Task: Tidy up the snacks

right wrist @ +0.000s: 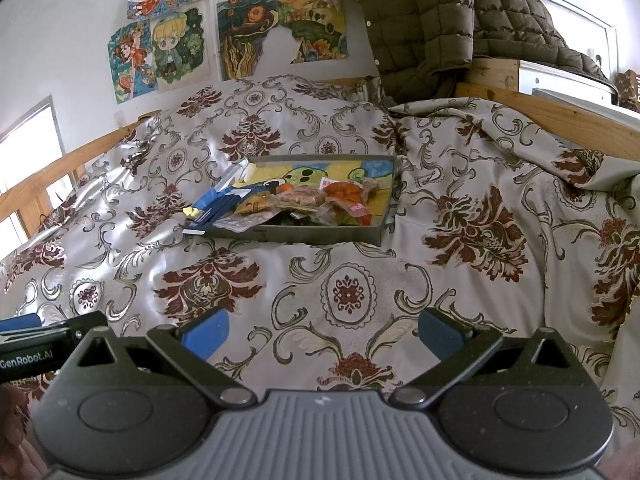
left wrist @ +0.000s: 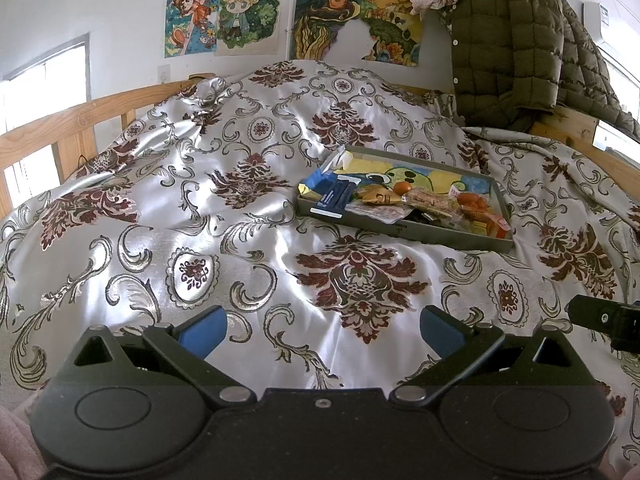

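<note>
1. hovering low over a patterned bedspread (left wrist: 256, 240), the left gripper (left wrist: 320, 330) and right gripper (right wrist: 322, 330) both stand spread wide, holding nothing between their blue pads (left wrist: 204, 330).
2. ahead of both lies a shallow grey tray (left wrist: 404, 232), well apart from the fingertips, with snacks (left wrist: 424, 202) heaped along its near side: blue packets (left wrist: 336, 196), clear-wrapped bars, orange wrappers (right wrist: 346, 196).
3. from the left gripper the tray sits ahead and to the right; from the right gripper, ahead and slightly left. neither looks clearly nearer.
4. the tray's long axis runs crosswise to both grippers; the blue packets overhang its left end.
5. open bedspread spreads between grippers and tray; wooden rails (left wrist: 80, 116) edge the bed, a quilted jacket (left wrist: 516, 40) hangs beyond.
6. snacks lying in the tray fits sorting finished or still pending.
</note>
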A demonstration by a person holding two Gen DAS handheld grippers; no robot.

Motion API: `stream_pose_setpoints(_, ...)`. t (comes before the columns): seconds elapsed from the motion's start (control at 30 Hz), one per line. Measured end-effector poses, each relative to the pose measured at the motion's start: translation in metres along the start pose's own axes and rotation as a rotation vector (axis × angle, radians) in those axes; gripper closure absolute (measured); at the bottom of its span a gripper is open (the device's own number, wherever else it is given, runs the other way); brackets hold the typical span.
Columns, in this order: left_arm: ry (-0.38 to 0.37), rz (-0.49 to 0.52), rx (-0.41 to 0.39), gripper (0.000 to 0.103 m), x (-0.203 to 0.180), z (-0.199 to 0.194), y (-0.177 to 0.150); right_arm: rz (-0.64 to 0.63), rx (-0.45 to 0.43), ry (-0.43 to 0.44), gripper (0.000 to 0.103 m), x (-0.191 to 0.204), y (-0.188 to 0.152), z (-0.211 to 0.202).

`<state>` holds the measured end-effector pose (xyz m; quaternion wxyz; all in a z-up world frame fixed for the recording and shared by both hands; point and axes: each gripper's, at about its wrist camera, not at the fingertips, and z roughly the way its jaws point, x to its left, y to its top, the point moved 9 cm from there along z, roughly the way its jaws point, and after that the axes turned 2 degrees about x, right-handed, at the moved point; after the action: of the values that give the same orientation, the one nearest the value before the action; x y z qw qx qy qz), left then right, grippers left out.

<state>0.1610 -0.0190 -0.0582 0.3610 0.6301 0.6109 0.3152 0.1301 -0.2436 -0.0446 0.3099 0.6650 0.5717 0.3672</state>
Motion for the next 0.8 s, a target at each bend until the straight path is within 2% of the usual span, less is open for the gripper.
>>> stream_pose_setpoints(0.43,0.002,0.001,0.001,0.001,0.0000,0.0001,0.0004,-0.001,0.000,0.000,0.000,0.0003,0.0001,-0.0002)
stream_pose_setpoints(0.57,0.045,0.005,0.009,0.001,0.0039,-0.0001,-0.0011,-0.001,0.000,0.000,0.000,0.0004,0.0001,-0.0003)
stream_pose_setpoints(0.8,0.015,0.009,0.005,0.001,0.0040,-0.0025,-0.0021,-0.001,0.000,-0.001,0.000,0.0002,0.0001,-0.0006)
